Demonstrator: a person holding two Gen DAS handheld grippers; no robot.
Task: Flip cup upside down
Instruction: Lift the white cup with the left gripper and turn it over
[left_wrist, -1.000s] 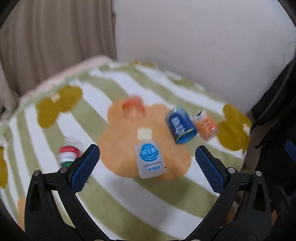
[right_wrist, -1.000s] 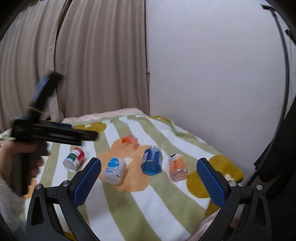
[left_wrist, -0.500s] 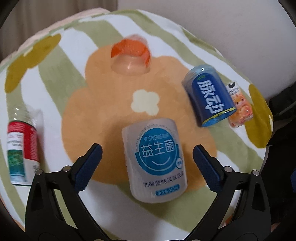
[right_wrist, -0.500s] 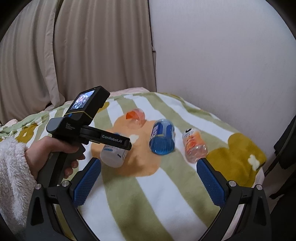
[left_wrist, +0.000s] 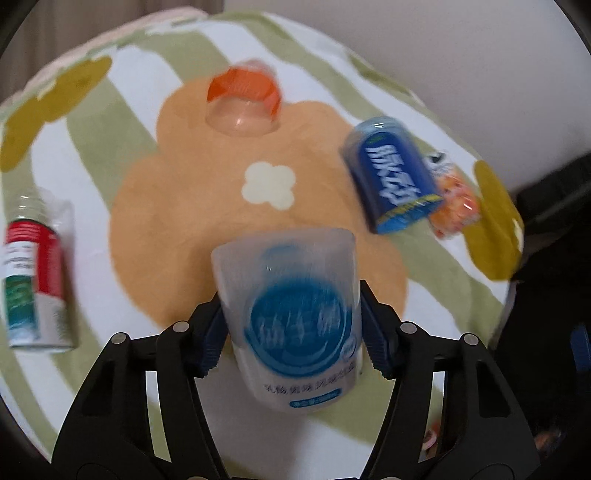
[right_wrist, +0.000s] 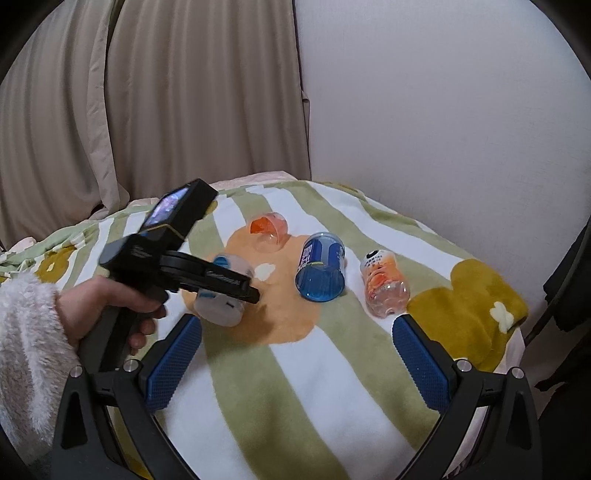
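A frosted white cup with a round blue label (left_wrist: 295, 325) lies on its side on the striped blanket (left_wrist: 332, 443). My left gripper (left_wrist: 291, 328) is shut on this cup, one blue pad on each side. The same cup (right_wrist: 221, 295) shows in the right wrist view, partly hidden by the left gripper (right_wrist: 236, 286) and the hand holding it. My right gripper (right_wrist: 295, 365) is open and empty, above the blanket's near part (right_wrist: 314, 387).
A clear cup with an orange band (left_wrist: 242, 101) lies at the back. A blue cup (left_wrist: 391, 177) and a clear orange-printed cup (left_wrist: 454, 199) lie at the right. A red, white and green cup (left_wrist: 31, 280) lies at the left. Curtain and wall stand behind.
My left gripper came down onto the white cup and closed its pads on it. The right gripper stayed open and moved little.
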